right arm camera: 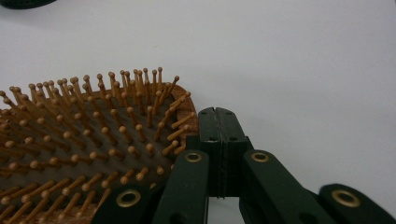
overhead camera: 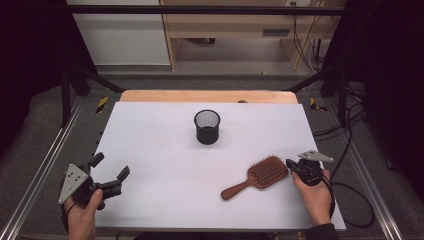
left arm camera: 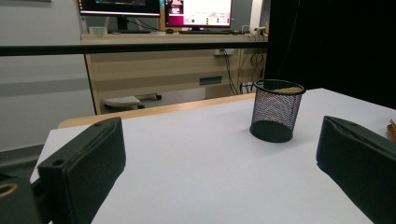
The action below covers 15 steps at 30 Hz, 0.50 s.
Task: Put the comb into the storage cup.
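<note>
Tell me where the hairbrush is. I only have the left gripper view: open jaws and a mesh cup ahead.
Observer: The hairbrush lies bristles up at the front right of the table, with its handle angled toward the person's side.
Operator: Is the right tool holding it?
Observer: No. The right tool is shut with nothing between its jaws, and its tip sits at the rim of the brush head.
Operator: Is the cup close to the brush?
Observer: No. The mesh cup stands apart from it, farther back near the table's middle.
</note>
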Available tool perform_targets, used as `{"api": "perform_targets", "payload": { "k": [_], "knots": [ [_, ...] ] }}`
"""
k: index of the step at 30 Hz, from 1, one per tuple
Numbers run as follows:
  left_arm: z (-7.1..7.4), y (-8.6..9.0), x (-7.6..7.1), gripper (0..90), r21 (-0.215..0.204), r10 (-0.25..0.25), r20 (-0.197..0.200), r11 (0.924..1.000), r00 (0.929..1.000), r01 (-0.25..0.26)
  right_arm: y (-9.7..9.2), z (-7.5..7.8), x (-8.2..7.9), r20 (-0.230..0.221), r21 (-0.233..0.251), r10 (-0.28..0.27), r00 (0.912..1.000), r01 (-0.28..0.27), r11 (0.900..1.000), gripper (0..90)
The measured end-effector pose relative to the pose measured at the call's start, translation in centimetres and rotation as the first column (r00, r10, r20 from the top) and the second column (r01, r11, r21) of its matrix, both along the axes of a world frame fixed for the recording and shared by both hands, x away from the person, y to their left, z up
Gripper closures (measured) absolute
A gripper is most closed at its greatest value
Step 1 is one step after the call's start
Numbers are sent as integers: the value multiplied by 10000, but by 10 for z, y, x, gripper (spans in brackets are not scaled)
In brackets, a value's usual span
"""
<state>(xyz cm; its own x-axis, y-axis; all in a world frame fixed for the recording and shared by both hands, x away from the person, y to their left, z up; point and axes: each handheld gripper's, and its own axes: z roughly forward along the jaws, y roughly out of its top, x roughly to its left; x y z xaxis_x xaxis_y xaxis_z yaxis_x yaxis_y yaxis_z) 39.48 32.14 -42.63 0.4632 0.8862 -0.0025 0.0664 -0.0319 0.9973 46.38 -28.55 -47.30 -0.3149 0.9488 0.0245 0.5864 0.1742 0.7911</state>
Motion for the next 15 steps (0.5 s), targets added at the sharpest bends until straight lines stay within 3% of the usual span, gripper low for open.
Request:
{"api": "perform_targets", "payload": {
  "k": [7, 15],
  "knots": [
    [0, 0, 0, 17, 3, 5, 1, 10000, 10000, -5, 9, -1, -2, -283, 24, 502, 9983, -502, 9987, 900],
    [0, 0, 0, 17, 12, 14, -12, 10000, 10000, -14, 38, 2, -11, -537, -287, 1466, 9877, -1483, 9885, 900]
  ]
}}
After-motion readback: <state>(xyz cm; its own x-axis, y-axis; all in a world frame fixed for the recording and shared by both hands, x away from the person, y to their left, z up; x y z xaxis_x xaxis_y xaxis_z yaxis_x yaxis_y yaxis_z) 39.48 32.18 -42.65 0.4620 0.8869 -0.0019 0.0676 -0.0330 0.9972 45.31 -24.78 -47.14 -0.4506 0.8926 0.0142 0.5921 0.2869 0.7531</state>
